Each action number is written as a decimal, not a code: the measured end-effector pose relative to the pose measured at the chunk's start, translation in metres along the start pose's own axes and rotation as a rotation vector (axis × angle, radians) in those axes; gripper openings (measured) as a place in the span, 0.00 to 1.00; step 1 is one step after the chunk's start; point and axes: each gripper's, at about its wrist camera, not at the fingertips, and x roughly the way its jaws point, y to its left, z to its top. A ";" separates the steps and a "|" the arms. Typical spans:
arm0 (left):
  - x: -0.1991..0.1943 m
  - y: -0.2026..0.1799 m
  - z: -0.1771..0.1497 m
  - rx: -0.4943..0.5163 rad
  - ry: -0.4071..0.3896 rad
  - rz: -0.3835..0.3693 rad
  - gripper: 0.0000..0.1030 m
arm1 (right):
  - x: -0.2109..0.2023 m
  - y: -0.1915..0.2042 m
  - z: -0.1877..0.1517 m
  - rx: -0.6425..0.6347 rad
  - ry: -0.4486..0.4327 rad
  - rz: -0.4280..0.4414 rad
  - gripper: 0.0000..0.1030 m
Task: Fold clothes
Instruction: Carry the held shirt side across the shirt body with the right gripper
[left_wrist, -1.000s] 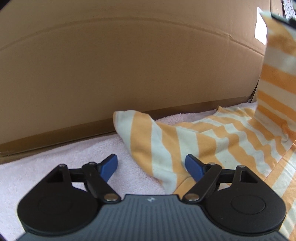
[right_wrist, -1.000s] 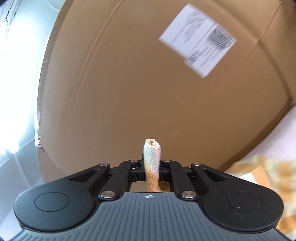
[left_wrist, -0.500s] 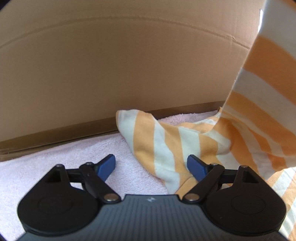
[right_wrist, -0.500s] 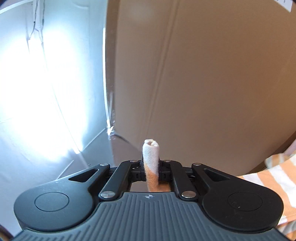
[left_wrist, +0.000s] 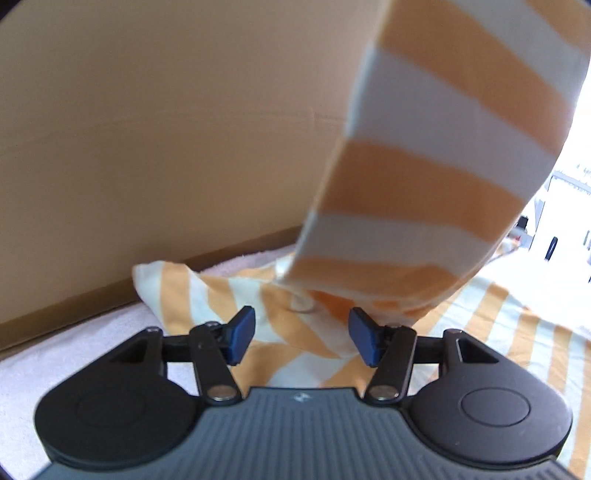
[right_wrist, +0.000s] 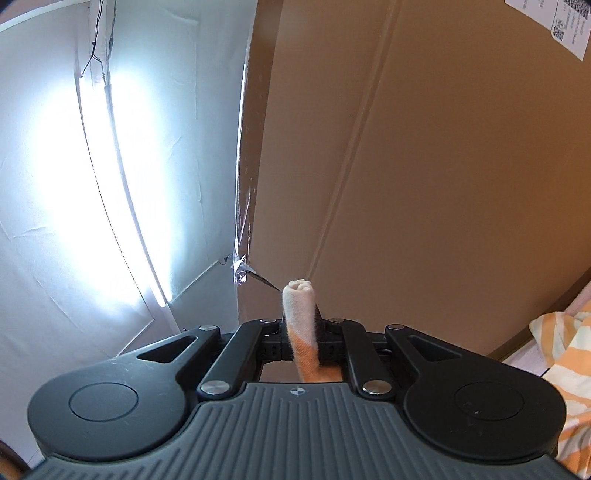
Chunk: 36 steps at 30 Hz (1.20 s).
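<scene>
An orange-and-white striped garment (left_wrist: 436, 177) hangs in a blurred sheet from the upper right of the left wrist view, and its lower part lies crumpled on a pale pink towel (left_wrist: 92, 339). My left gripper (left_wrist: 299, 339) is open, its blue pads (left_wrist: 242, 334) held just above the crumpled cloth with nothing between them. In the right wrist view my right gripper (right_wrist: 303, 338) is shut on a bunched edge of the striped garment (right_wrist: 301, 314), which sticks up between the fingers. More of the garment (right_wrist: 561, 354) shows at the lower right there.
A large cardboard sheet (left_wrist: 166, 129) stands upright right behind the towel and fills the background of both views. A white wall with a bright strip light (right_wrist: 110, 177) lies left of the cardboard (right_wrist: 443, 166). A shipping label (right_wrist: 554, 22) sits on the cardboard's top right.
The right gripper has lifted and swung left with the garment edge in it, so the hanging cloth now sweeps across the left view. The left gripper has moved in over the crumpled part.
</scene>
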 end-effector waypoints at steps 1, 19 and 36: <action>0.006 -0.004 -0.001 0.006 0.014 0.028 0.56 | -0.001 0.000 0.000 0.003 0.003 0.008 0.08; 0.035 0.019 -0.003 -0.112 0.065 0.110 0.59 | -0.067 -0.005 -0.051 0.116 0.158 0.214 0.09; 0.005 0.035 -0.014 -0.179 0.036 0.206 0.73 | -0.136 -0.043 -0.110 0.150 0.247 -0.004 0.12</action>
